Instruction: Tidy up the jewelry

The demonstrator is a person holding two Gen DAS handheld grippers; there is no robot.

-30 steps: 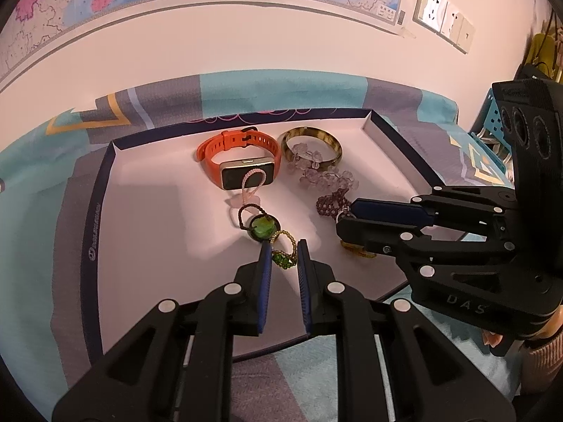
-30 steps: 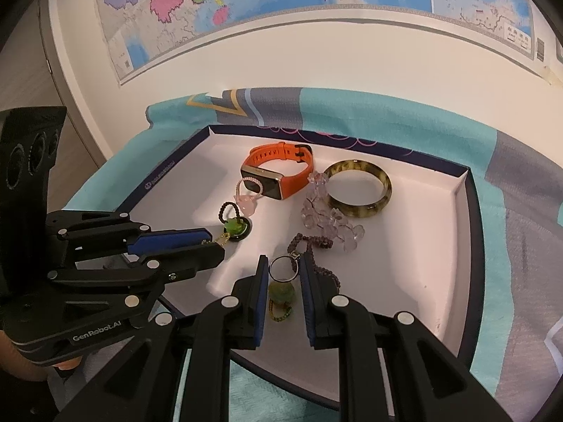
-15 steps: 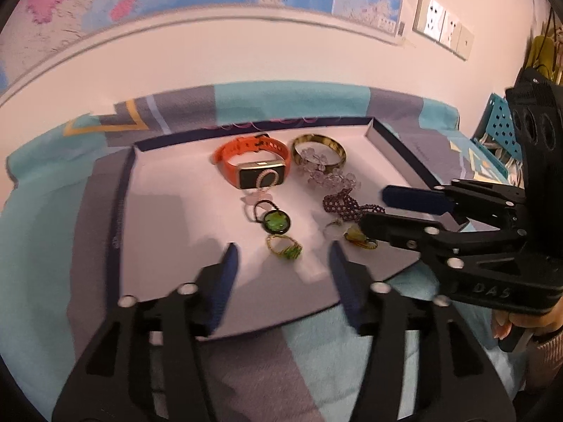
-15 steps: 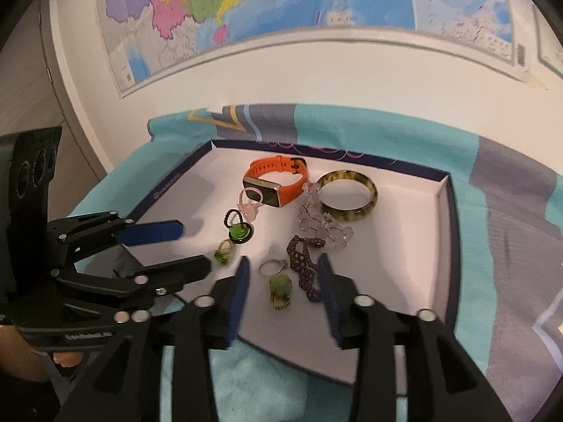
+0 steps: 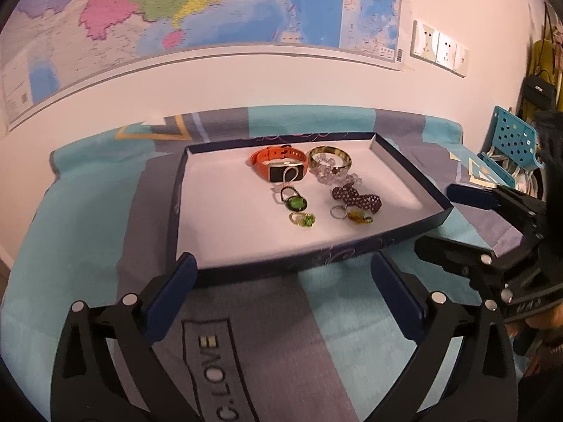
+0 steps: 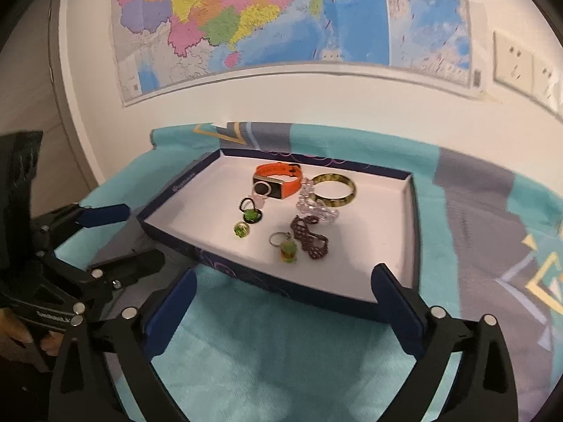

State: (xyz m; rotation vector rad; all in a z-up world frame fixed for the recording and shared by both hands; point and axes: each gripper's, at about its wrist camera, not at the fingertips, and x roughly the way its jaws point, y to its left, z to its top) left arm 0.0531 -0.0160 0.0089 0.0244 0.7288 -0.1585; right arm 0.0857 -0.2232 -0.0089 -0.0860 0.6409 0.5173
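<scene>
Left wrist view: both claws, left claw [image 5: 281, 292] and right claw [image 6: 285, 302], now gape empty, withdrawn; rings [image 5: 302, 218] released ahead in tray [image 5: 281, 263].

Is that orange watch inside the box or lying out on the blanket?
Inside. The orange watch rests on the white floor of the box, near its far wall.
</scene>
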